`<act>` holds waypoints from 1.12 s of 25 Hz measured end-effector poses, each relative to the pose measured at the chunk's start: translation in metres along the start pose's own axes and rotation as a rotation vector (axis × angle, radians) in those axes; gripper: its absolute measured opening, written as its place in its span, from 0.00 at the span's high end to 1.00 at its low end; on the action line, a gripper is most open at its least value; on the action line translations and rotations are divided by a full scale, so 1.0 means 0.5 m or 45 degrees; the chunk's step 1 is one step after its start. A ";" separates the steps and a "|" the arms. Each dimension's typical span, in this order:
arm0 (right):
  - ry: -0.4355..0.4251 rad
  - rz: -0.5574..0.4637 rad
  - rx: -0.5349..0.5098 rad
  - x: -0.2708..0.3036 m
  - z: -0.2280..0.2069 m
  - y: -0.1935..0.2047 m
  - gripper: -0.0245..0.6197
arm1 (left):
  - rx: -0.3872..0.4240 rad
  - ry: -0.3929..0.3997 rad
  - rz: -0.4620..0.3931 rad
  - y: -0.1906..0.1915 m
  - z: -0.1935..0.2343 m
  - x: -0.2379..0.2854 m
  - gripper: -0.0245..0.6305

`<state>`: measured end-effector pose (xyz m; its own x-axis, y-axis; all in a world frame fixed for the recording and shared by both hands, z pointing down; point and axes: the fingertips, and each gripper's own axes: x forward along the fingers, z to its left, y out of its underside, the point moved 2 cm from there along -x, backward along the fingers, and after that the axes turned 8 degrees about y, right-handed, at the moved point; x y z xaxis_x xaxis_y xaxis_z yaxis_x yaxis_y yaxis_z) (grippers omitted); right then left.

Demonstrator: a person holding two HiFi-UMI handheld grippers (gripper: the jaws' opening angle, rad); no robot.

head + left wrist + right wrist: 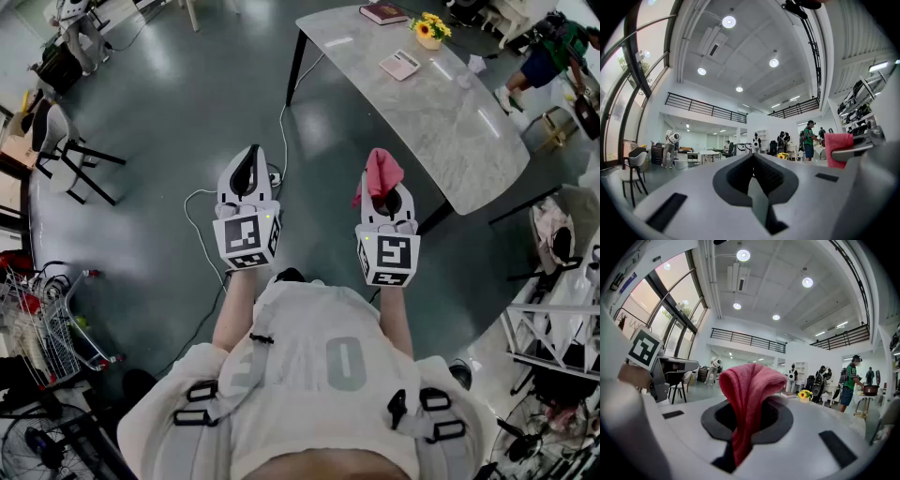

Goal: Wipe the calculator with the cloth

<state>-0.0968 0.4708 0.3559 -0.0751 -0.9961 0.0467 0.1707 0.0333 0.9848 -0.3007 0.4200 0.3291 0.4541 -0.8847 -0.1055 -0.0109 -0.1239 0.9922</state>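
The calculator (400,64) lies flat on the long grey table (450,131) at the upper right, far from both grippers. I hold the two grippers side by side over the floor, pointing roughly level toward the room. My right gripper (384,190) is shut on a pink cloth (381,172), which sticks up and flops over the jaws; the cloth (749,390) fills the middle of the right gripper view. My left gripper (248,161) is shut with nothing in it, and its jaws (753,161) meet in the left gripper view.
On the table are also a dark book (382,12) and a pot of yellow flowers (429,28). A white cable (202,202) runs over the floor. Chairs (66,155) and a wire cart (42,319) stand left, a rack (553,328) right, a person (548,56) beyond the table.
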 end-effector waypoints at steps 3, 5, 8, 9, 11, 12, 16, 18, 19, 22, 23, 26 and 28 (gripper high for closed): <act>-0.004 -0.011 0.000 -0.001 0.002 -0.005 0.88 | -0.007 -0.015 -0.003 -0.003 0.010 -0.004 0.93; -0.005 -0.011 0.000 -0.003 0.004 -0.004 0.88 | -0.014 -0.019 -0.002 0.000 0.012 -0.008 0.93; -0.003 -0.005 0.001 -0.007 0.004 0.003 0.88 | -0.024 -0.018 -0.007 0.005 0.009 -0.015 0.93; 0.001 -0.002 0.003 -0.006 0.003 0.004 0.88 | -0.026 -0.017 -0.011 0.005 0.008 -0.015 0.93; 0.018 0.001 0.014 -0.005 -0.002 0.006 0.88 | -0.027 -0.014 -0.015 0.003 0.008 -0.015 0.93; 0.028 -0.001 0.025 -0.004 -0.004 0.006 0.88 | -0.026 -0.012 -0.015 0.003 0.008 -0.015 0.93; 0.010 0.007 0.059 0.003 -0.003 0.011 0.88 | -0.040 -0.024 -0.006 0.014 0.014 -0.023 0.93; -0.007 0.023 0.080 0.012 0.002 0.019 0.88 | -0.042 -0.038 -0.001 0.015 0.021 -0.028 0.93; -0.011 0.029 0.091 0.017 0.004 0.021 0.88 | -0.037 -0.043 0.000 0.012 0.025 -0.030 0.93; -0.028 0.029 0.107 0.032 0.009 0.021 0.88 | -0.026 -0.072 -0.006 0.003 0.043 -0.033 0.93; -0.037 0.027 0.105 0.038 0.011 0.020 0.88 | -0.032 -0.088 -0.009 0.002 0.051 -0.033 0.93; -0.065 0.022 0.105 0.051 0.018 0.019 0.88 | -0.064 -0.146 -0.007 0.007 0.075 -0.036 0.93; -0.074 0.014 0.113 0.056 0.016 0.020 0.88 | -0.077 -0.161 -0.002 0.012 0.082 -0.035 0.93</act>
<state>-0.1052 0.4440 0.3685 -0.1310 -0.9893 0.0649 0.0841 0.0541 0.9950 -0.3452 0.4161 0.3340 0.3379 -0.9346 -0.1111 0.0454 -0.1017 0.9938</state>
